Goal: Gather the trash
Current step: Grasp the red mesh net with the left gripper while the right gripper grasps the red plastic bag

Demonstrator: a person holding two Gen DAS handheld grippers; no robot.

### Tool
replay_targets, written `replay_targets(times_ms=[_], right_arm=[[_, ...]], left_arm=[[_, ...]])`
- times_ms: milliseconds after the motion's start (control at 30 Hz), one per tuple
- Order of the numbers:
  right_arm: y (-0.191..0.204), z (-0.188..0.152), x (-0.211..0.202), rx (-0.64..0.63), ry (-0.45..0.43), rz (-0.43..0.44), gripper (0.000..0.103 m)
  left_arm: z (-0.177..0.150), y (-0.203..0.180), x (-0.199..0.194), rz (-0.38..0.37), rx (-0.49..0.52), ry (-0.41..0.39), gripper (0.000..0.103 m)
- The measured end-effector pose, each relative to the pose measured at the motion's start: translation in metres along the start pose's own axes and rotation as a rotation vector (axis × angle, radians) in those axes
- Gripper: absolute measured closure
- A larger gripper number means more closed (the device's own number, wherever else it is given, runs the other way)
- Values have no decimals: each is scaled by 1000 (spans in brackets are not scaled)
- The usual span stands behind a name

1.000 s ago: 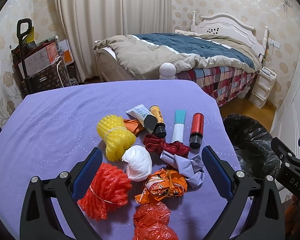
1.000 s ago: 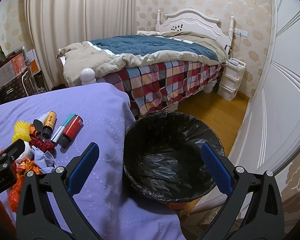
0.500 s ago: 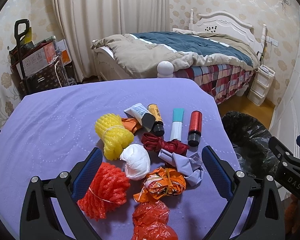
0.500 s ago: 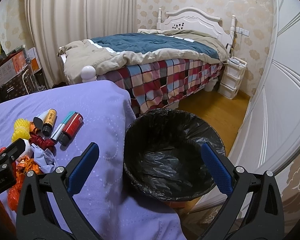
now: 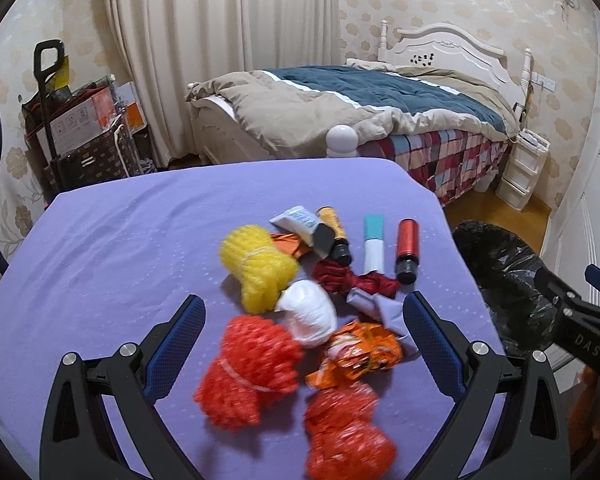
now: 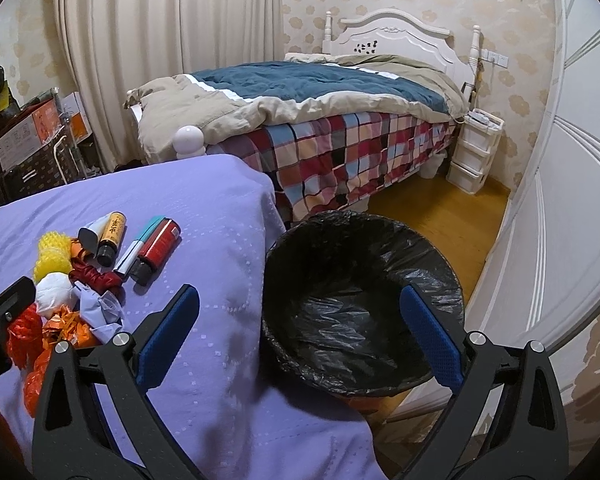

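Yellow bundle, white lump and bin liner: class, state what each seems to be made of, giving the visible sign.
Yellow bundle: probably foam netting, matte; its surface is an open bumpy mesh tied by a band.
White lump: looks like crumpled tissue or thin plastic; soft creases, too blurred to settle.
Bin liner: thin black plastic film, glossy; it wrinkles and catches light.

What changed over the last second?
The left gripper eased forward toward the trash pile, jaws still open around the white wad; nothing grasped. The right gripper stayed open and empty above the bin. Items on the purple cloth haven't moved.
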State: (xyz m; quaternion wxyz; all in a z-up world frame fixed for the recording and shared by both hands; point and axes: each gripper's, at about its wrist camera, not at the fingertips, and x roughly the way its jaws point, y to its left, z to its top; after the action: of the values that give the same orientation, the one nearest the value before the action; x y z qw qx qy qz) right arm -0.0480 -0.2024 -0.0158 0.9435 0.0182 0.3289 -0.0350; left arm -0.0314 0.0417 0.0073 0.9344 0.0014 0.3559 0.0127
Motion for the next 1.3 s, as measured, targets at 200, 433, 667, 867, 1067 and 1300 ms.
replay_targets(times_ms=[200,433,667,867,1067,1300], right_arm=[[9,1,-4,-13,28,21,21],[22,2,-8,-42,48,49,23],[34,5,-7,-61,63,69,23],[39,6,-13,-71,57,79,23],[48,4,-11,-80,66,98,23],[54,3,-14,-91,67,115,23]], left_arm=[[-7,23,-7,28,0,13,10],[-20,49,-8,62,-19,56,26],[-27,49,-3,31,-27,78,22],[-28,49,8,-23,-40,102,20],[-32,39,14,-96,-18,132,33],[-39,36,12,-160,-8,141,52]])
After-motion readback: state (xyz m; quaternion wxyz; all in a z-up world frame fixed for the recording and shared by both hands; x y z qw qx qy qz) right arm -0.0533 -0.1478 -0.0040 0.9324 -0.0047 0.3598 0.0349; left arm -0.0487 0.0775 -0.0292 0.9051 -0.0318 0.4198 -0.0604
